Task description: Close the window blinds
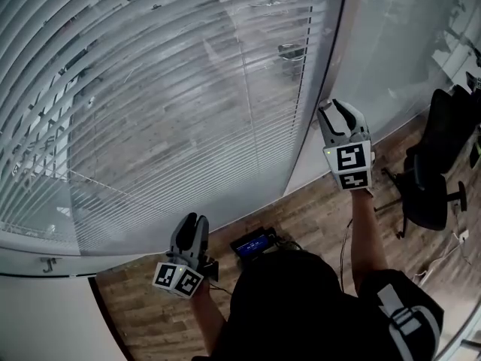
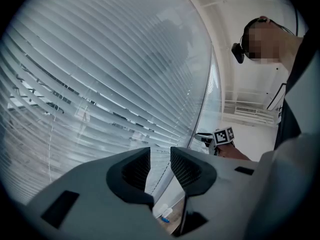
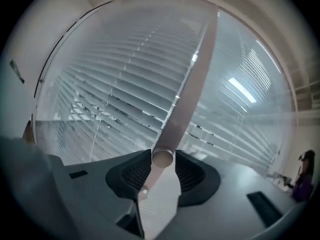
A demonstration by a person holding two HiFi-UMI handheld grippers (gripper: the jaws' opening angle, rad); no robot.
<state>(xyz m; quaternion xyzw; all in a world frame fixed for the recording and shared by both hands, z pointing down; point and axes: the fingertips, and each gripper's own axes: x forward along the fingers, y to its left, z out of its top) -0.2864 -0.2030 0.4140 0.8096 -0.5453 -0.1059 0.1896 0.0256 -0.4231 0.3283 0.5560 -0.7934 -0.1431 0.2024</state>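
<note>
White slatted blinds cover the big window ahead, and their slats stand partly tilted, with slits of the outside showing through. A pale tilt wand hangs in front of the blinds. Its round lower end sits between the fingers of my right gripper, which is raised at the window post. The jaws stand slightly apart around the wand and do not press on it. My left gripper is held low near the sill, pointing at the blinds, jaws narrowly open and empty.
A second blind-covered pane lies to the right of the dark window post. On the wooden floor below sit a black device with a lit screen and a black office chair. A white ledge runs at lower left.
</note>
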